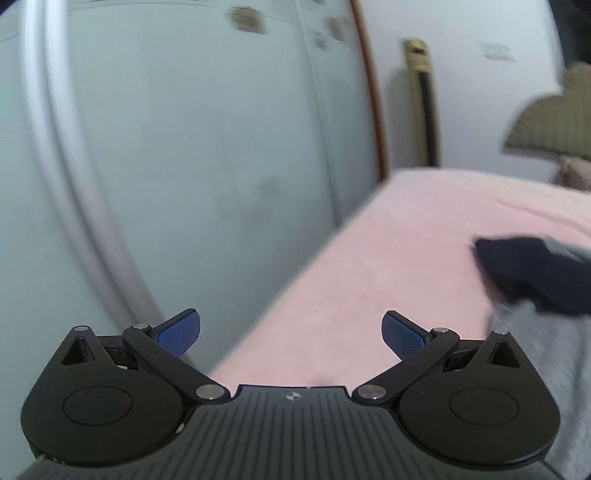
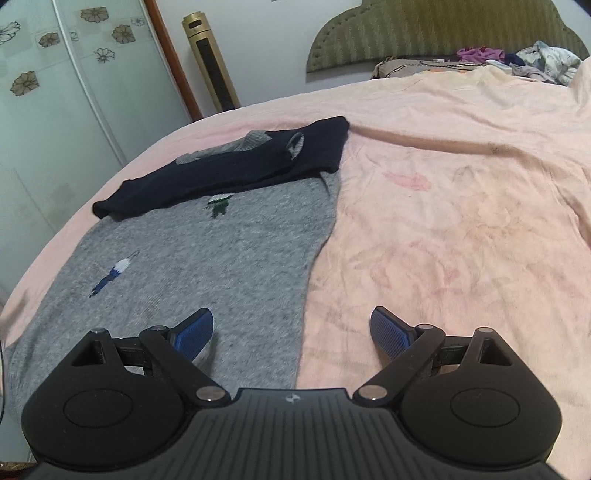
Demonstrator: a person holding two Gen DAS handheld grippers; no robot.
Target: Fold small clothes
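Observation:
A small grey sweater [image 2: 207,254] with navy sleeves [image 2: 236,170] folded across its chest lies flat on the pink bed sheet [image 2: 443,206]. My right gripper [image 2: 291,334] is open and empty, low over the sweater's lower right edge, its left pad over the grey knit and its right pad over the sheet. My left gripper [image 1: 291,334] is open and empty over the bed's left edge. In the left wrist view the sweater [image 1: 546,354] and a navy sleeve [image 1: 535,273] show at the far right, blurred.
A pale wardrobe with flower-print doors [image 2: 55,92] stands close along the bed's left side. A gold tower fan [image 2: 212,59] stands by the wall. An olive headboard [image 2: 443,29] and a pile of loose clothes [image 2: 535,62] are at the far end.

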